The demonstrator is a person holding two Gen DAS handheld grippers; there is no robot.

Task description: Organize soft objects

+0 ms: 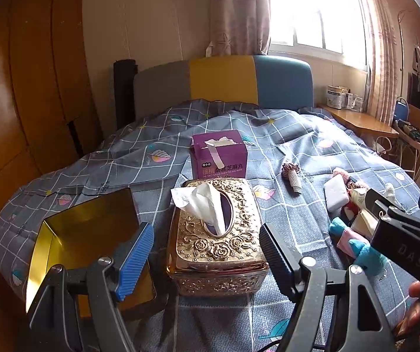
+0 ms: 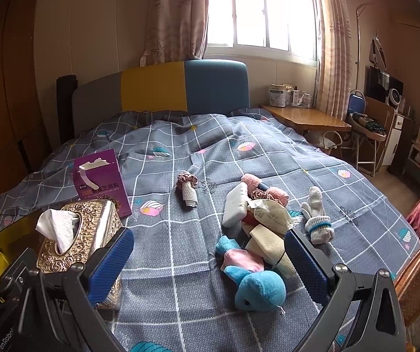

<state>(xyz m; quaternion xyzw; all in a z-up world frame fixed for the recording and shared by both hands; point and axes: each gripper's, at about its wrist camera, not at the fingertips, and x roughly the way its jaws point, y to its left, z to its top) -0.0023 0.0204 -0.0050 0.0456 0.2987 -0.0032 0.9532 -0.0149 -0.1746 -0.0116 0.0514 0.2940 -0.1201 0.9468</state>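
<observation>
tissue (image 1: 207,205) in gold tissue box (image 1: 218,240)

Daylight enters through the far, overexposed white-framed window (image 2: 261,11), leaving the pink curtains (image 2: 174,14) backlit. Fisheye curvature bends both views' edges; corners vignette dark. Focus moderately soft throughout.

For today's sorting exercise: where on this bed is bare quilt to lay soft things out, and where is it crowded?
Bare quilt runs from the headboard down to the purple box, and between the tissue box and blue plush. Crowded: the pile around the white pouch and glove.
</observation>
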